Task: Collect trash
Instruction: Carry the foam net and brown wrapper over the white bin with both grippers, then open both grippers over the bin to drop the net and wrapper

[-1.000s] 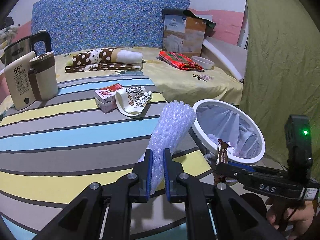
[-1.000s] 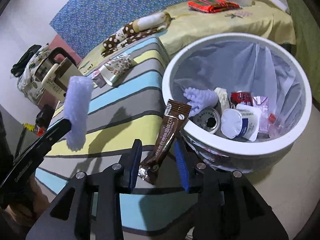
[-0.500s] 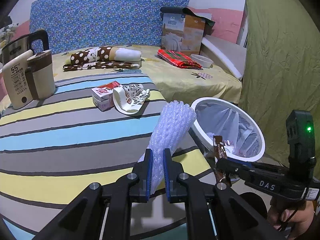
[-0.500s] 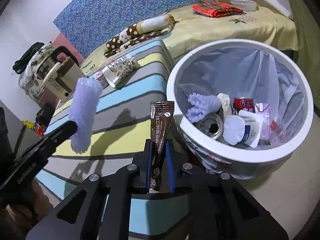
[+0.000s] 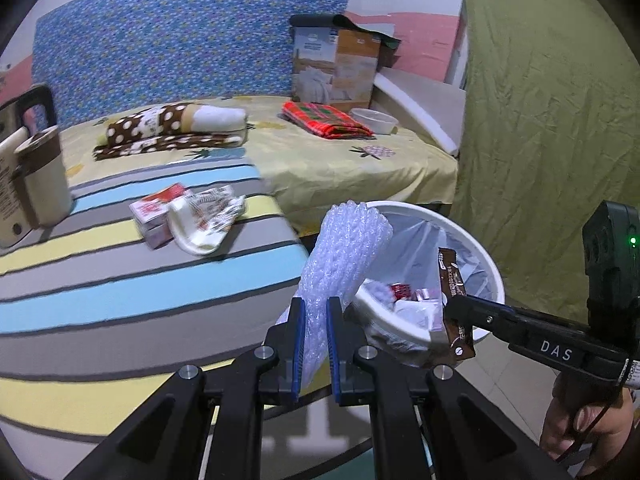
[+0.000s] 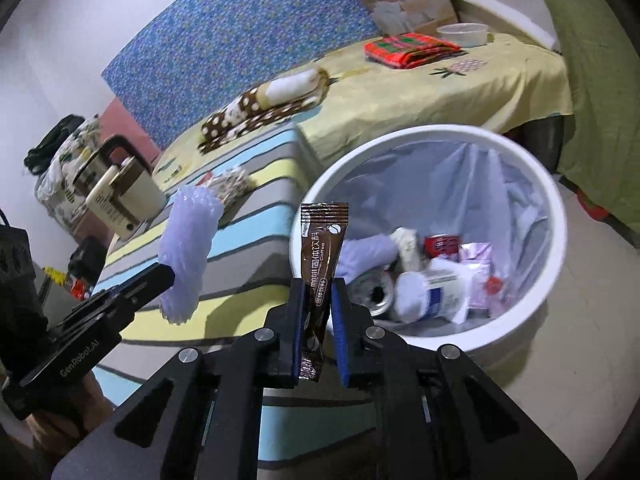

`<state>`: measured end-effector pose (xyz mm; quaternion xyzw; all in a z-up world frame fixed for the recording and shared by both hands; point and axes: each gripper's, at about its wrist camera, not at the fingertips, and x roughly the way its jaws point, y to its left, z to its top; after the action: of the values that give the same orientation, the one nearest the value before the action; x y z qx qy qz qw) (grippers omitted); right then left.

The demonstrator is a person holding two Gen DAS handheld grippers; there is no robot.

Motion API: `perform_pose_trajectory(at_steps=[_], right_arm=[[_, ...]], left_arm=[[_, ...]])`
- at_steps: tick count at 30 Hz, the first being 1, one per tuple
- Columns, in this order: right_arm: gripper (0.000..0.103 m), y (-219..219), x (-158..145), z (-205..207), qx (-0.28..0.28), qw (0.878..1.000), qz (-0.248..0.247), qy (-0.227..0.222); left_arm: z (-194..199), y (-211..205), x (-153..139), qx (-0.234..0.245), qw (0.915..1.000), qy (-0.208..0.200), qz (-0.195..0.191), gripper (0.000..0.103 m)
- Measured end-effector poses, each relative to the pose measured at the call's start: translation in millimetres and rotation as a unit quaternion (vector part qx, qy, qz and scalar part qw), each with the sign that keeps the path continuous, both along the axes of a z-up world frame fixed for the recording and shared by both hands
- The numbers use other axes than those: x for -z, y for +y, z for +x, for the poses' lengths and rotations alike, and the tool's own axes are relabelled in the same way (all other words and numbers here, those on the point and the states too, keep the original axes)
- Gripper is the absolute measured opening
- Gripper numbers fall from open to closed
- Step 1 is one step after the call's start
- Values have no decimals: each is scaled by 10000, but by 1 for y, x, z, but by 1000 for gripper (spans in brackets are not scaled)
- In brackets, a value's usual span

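Through the left wrist view: my left gripper is closed tight on the lower end of a roll of bubble wrap, which stands up and leans right, its top overlapping the near rim of the white bin. My right gripper reaches in from the right, pinching a brown coffee sachet just over the bin's near edge. On the striped bedcover 2 pieces are not yet collected: a small red-and-white carton touching a crumpled paper cup. Kettle at far left is not trash.

Through the right wrist view: right gripper clamps the sachet near its middle, sachet upright, its top in line with the bin rim. Bin already holds cans, a tub and wrappers. Left gripper and bubble wrap sit well left, over the bedcover, short of the bin.

Judgement, step in hand: drop both items. Carry the sachet forward past the rim before opening, or it may catch on the edge and fall outside. Bubble wrap is light and springy; bring it fully over the liner, tip it down, then release.
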<state>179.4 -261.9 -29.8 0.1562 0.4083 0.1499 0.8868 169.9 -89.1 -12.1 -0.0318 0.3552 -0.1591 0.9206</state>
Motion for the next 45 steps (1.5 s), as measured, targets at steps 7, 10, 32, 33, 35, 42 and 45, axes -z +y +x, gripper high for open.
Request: perform_pose_trajectory(at_steps=[7,10,32,33,35,42,45], right_arm=[[15,-27,1,2,340,9994,-99,10],[15,-35,3,5,445,9989,-159,41],[39,-61,11,17,744,9967,-299,157],[39,-61,11,16,742,9967,-295,148],[39,-59,9,15,724,9969,-289,134],[39,-48,0,6,573,9979,-291,-12],[39,-40,-6,2,456,9984,-325,-101]], left_arm=[[20,-36,1,378,9993,30,-44,11],[29,-51,3,524,9986,62,-34,11],[73,-90,24,1006,9937,330,-373,21],[71,-88,24,986,9939,319,-391,21],[70,-83,22,949,9942,292,-400,21],[57,-57,13,722,9957,261,-512,21],[47,-48,9,638,9965,212,-502,21]])
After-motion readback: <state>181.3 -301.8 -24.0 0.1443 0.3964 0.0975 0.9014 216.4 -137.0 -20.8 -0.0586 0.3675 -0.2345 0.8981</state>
